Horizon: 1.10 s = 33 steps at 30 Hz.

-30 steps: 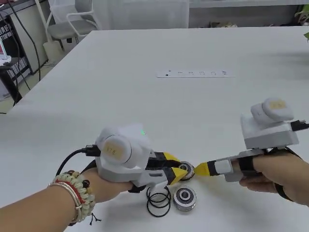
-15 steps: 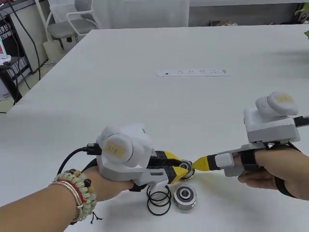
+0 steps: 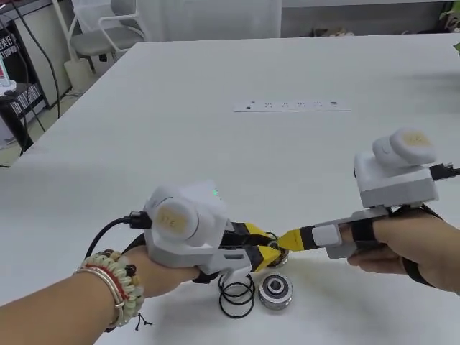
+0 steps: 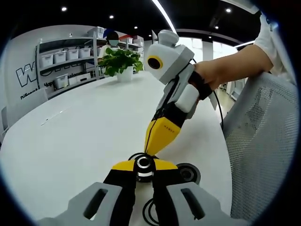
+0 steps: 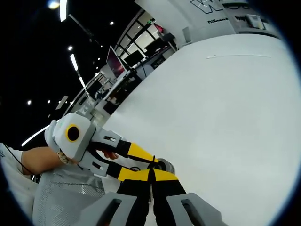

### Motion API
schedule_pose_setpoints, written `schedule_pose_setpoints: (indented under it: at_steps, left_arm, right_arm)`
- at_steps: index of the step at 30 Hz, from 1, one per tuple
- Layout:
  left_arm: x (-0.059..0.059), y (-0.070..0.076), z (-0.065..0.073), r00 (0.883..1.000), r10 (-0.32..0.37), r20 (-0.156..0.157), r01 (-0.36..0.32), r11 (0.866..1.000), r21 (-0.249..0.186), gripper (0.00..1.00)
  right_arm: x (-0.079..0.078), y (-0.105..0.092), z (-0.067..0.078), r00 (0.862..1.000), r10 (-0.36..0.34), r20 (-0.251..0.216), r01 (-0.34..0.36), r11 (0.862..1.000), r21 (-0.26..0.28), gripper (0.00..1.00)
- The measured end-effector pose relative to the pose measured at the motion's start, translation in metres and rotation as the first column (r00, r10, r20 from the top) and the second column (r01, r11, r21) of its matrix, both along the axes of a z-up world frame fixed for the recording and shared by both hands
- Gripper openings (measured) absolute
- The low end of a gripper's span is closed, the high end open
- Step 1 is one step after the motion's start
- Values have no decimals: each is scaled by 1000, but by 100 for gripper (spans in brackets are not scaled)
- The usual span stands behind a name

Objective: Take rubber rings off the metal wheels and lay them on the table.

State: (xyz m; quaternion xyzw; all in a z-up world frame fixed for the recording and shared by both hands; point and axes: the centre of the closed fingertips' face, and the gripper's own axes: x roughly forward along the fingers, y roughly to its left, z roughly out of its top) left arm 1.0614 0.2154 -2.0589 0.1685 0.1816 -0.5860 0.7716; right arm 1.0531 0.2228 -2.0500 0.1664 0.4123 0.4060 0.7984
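The left gripper (image 3: 269, 253), held in the person's left hand (image 3: 164, 277) with beaded bracelets (image 3: 115, 284) on the wrist, is clenched on a metal wheel (image 4: 144, 168). In the left gripper view its two yellow-tipped jaws close on the wheel from either side, just above the 6 o'clock edge. In the head view the held wheel sits at about 5 o'clock from the middle of the picture, low over the white table (image 3: 180, 129); I cannot tell whether it touches the tabletop.

The right gripper (image 3: 287, 241) reaches in from 3 o'clock in the head view, and its tip meets the held wheel at about the wheel's 2 o'clock side. In the right gripper view its jaws stand pressed together, the yellow tips meeting in a point right at the wheel's rim. In the left gripper view a thin black loop (image 4: 133, 157) shows around the wheel at that tip, but it is too small to tell whether the jaws pinch it.

A second wheel (image 3: 275, 290) lies flat on the table at 6 o'clock from the held one, apart from both grippers. Just beside it, at its 9 o'clock, black rubber rings (image 3: 236, 293) lie overlapping on the table. A white power strip (image 3: 291, 107) lies well apart, toward 12 o'clock
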Motion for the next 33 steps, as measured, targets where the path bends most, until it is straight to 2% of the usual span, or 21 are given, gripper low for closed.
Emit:
schedule_pose_setpoints:
  at_steps: [4,7,9,11,13,15,17,21,24,26,32,33]
  left_arm:
    - [0,0,0,1000,10,-1,-10,1000,-8,7]
    - [0,0,0,1000,14,-8,-14,1000,-10,8]
    - [0,0,1,1000,7,-24,-7,1000,7,8]
    - [0,1,2,999,3,-45,-1,999,47,9]
    - [-2,0,8,999,-15,-41,16,999,37,9]
    - [-6,-1,15,996,-31,-85,31,999,9,11]
    - [-6,0,20,997,-36,-66,37,999,9,14]
    - [-8,1,31,996,-52,-66,52,999,6,23]
    - [-20,7,31,990,-131,-42,134,989,63,25]
    - [-23,9,34,988,-154,-18,155,985,77,29]
    - [-32,14,54,984,-172,-43,174,983,52,44]
    - [-33,15,56,984,-177,-38,179,982,53,45]
  right_arm:
    - [1,-10,-9,1000,-22,-5,22,999,-48,0]
    - [2,-11,-9,999,-34,-5,34,998,-43,0]
    - [4,-12,-8,999,-39,7,39,998,-53,0]
    - [4,-12,-7,999,-38,10,38,998,-56,0]
    - [4,-12,-7,999,-36,16,37,998,-59,0]
    - [4,-13,-7,999,-31,28,33,997,-74,0]
    - [5,-14,-7,999,-28,34,31,997,-76,0]
    - [6,-14,-4,999,-31,45,34,997,-71,0]
    - [7,-15,-2,998,-34,52,37,997,-69,0]
    - [8,-16,-1,998,-35,58,40,997,-71,0]
    - [10,-18,1,997,-37,69,42,996,-78,0]
    - [10,-19,1,997,-37,71,42,996,-79,0]
